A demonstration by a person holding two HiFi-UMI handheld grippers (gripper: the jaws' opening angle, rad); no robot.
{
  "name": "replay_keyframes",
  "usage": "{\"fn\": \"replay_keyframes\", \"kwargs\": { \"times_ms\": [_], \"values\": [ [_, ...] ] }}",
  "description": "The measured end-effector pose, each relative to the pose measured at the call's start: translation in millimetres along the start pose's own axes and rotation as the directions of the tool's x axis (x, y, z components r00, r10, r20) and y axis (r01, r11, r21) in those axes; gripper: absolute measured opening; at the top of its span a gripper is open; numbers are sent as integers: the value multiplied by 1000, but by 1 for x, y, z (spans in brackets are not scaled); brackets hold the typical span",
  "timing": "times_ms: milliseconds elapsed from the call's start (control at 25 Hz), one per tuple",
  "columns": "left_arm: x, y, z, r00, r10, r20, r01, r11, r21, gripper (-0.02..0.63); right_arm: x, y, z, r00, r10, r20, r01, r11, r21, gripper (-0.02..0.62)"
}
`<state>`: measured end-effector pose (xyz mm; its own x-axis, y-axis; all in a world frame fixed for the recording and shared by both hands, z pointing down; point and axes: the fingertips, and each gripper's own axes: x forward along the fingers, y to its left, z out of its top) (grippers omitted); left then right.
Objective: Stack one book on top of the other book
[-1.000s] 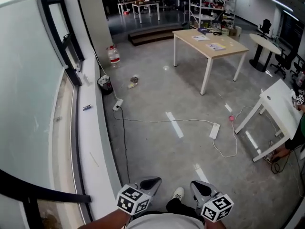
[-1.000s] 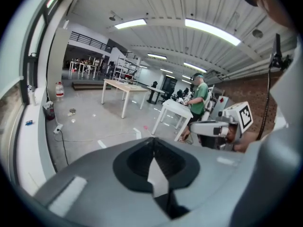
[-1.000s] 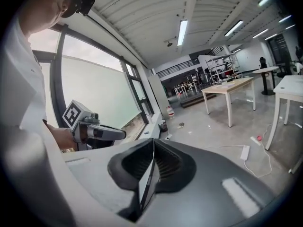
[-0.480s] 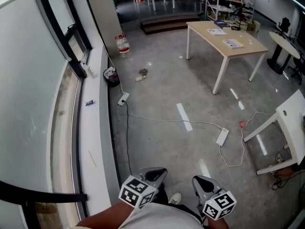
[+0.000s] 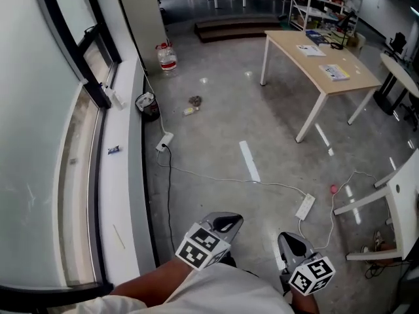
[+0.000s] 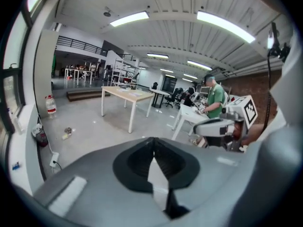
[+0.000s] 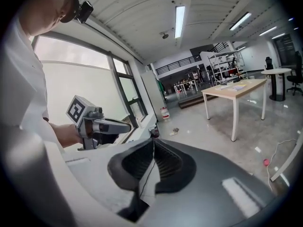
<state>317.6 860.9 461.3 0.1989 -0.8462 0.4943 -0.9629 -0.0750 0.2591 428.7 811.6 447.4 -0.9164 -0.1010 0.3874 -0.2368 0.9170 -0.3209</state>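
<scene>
Head view: you carry the left gripper (image 5: pixel 224 222) and right gripper (image 5: pixel 292 244) low at your waist, tilted toward the floor, well apart from the books (image 5: pixel 337 72) lying on the wooden table (image 5: pixel 308 64). Left gripper view: its jaws are clenched on nothing, with the table far off. Right gripper view: these jaws are likewise clenched and empty; the books look flat, stiff and fairly light, probably best pinched at an edge.

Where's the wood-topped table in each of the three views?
Head view: the wood-topped table sits upper right.
Left gripper view: left of centre, mid-height.
Right gripper view: right of centre, mid-height.
Shared landmark: the red-capped water jug, left of the table in every view.
</scene>
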Motion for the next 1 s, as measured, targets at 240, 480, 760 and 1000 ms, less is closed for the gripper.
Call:
{"fn": "replay_keyframes", "kwargs": {
  "times_ms": [240,480,760,1000],
  "values": [
    [31,80,56,1000,-23,7,22,999,32,5,74,-29,57,1000,-20,8,20,999,-26,5],
    [50,126,72,1000,-17,8,17,999,-44,5,122,-47,81,999,14,-40,-15,1000,-27,5],
    [96,166,98,999,-13,-29,10,994,-108,5,168,-103,111,999,26,-36,-25,1000,19,5],
    [162,197,155,999,20,-49,-23,997,-72,5,223,-171,165,995,102,-2,-102,995,16,5]
  ]
}}
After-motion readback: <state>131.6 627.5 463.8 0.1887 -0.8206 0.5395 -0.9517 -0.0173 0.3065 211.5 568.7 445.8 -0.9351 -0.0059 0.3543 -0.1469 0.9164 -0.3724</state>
